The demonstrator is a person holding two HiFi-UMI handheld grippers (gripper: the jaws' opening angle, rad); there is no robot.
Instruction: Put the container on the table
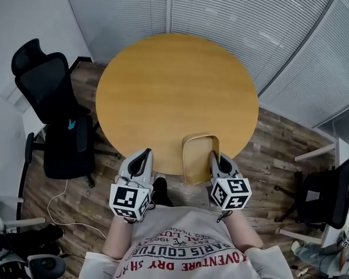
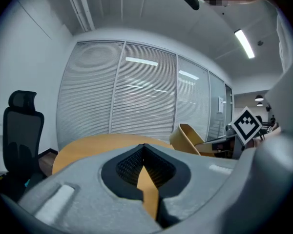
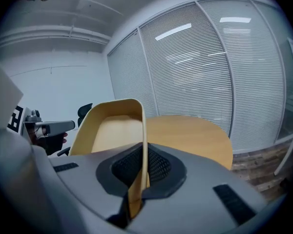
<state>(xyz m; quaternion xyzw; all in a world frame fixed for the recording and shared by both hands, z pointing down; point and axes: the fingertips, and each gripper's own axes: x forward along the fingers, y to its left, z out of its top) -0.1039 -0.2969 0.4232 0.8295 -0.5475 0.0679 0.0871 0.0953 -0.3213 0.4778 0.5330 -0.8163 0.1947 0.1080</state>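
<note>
In the head view, a round, smooth wooden table (image 1: 174, 92) is seen on a plank floor (image 1: 279, 144), backed by curved slatted blinds (image 1: 250, 10); a black office chair (image 1: 52, 97) stands to its left; a shallow tan container (image 1: 199, 156) with rounded corners is held at the table's near edge by the right gripper (image 1: 215, 156); the left gripper (image 1: 144, 154) is kept apart from it.

In the left gripper view, the textured pads are seen pressed together at the tips with nothing between them.

In the right gripper view, the container's thin wall is pinched between the closed jaws.
</note>
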